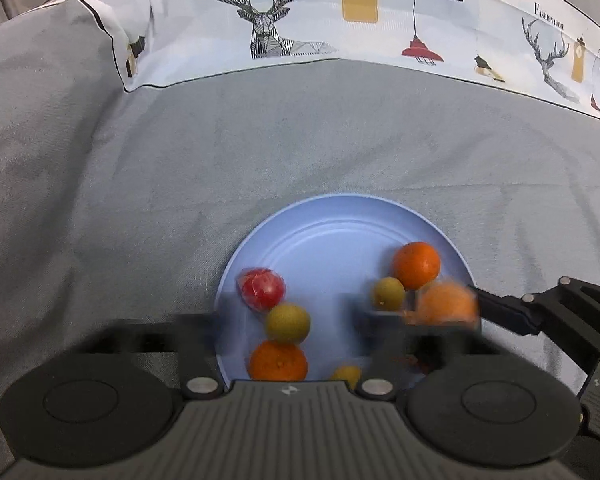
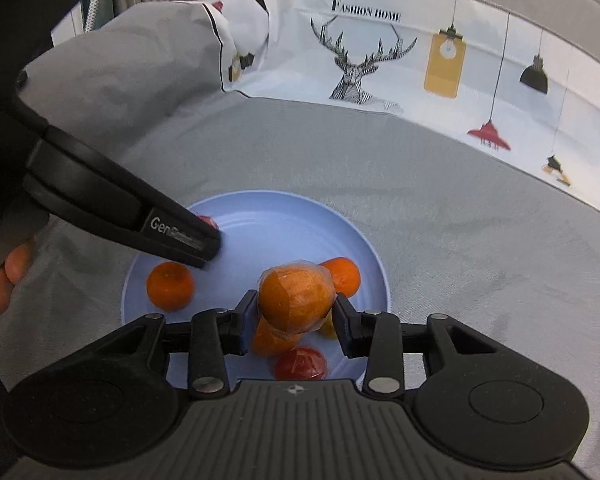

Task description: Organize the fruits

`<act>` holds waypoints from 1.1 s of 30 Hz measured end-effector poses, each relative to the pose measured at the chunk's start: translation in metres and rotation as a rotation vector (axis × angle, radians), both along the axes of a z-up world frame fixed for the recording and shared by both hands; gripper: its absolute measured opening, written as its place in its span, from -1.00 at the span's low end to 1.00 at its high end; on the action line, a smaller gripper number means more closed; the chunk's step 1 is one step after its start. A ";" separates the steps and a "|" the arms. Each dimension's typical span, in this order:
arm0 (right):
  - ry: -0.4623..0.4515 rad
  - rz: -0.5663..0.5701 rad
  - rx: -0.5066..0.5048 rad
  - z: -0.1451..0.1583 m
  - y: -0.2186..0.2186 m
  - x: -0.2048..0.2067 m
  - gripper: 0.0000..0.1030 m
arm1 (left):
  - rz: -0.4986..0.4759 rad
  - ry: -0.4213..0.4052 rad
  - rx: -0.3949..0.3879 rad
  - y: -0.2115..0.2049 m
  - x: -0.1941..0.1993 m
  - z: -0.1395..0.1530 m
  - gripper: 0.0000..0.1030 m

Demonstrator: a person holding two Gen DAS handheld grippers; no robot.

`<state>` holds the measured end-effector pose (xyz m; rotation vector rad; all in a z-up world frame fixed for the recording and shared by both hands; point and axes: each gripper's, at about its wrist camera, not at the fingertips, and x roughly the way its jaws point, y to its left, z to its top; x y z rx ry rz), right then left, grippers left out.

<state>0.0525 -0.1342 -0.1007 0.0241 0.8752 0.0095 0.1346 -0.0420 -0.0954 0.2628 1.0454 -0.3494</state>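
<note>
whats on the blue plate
Two oranges, a red fruit and small green fruits lie on the plate; the grippers hide its near part.

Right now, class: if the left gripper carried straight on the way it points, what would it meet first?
Probably the yellow-green fruit between the left gripper's open fingers, on the blue plate; depth is unclear.

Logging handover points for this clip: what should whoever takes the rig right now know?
Left gripper: jaws wide open, empty, over the blue plate.
Right gripper: jaws appear closed on a film-wrapped orange fruit, above the plate.
On the plate: oranges, yellow-green fruits and a wrapped red fruit, lying loose.
Done: all visible fruit is at the plate.
Left: set down the held fruit; whether further sorting is needed is unclear.
</note>
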 end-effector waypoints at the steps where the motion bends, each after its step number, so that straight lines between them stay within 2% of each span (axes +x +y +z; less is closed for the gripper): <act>1: -0.002 -0.002 -0.003 0.000 0.000 0.000 0.23 | 0.015 -0.034 -0.010 0.002 -0.003 0.004 1.00; 3: -0.004 -0.005 -0.009 0.004 0.000 -0.002 0.63 | 0.013 -0.058 -0.028 0.005 -0.009 0.011 0.99; 4: -0.014 -0.012 -0.010 0.007 0.000 -0.007 0.72 | 0.004 -0.048 -0.026 0.005 -0.013 0.013 0.99; 6: -0.007 -0.012 -0.004 0.013 0.001 -0.017 0.77 | 0.006 -0.044 -0.002 0.007 -0.022 0.017 0.99; 11: 0.006 -0.038 0.018 0.030 0.007 -0.059 0.83 | 0.024 -0.048 0.003 0.020 -0.061 0.036 0.99; 20: -0.097 -0.155 -0.009 0.064 0.023 -0.133 0.92 | 0.064 -0.102 0.056 0.044 -0.132 0.061 1.00; 26: -0.127 -0.128 -0.040 0.076 0.035 -0.155 0.94 | 0.074 -0.127 0.065 0.056 -0.160 0.067 1.00; 33: -0.154 -0.104 -0.057 0.086 0.046 -0.167 0.94 | 0.083 -0.152 0.043 0.060 -0.173 0.074 1.00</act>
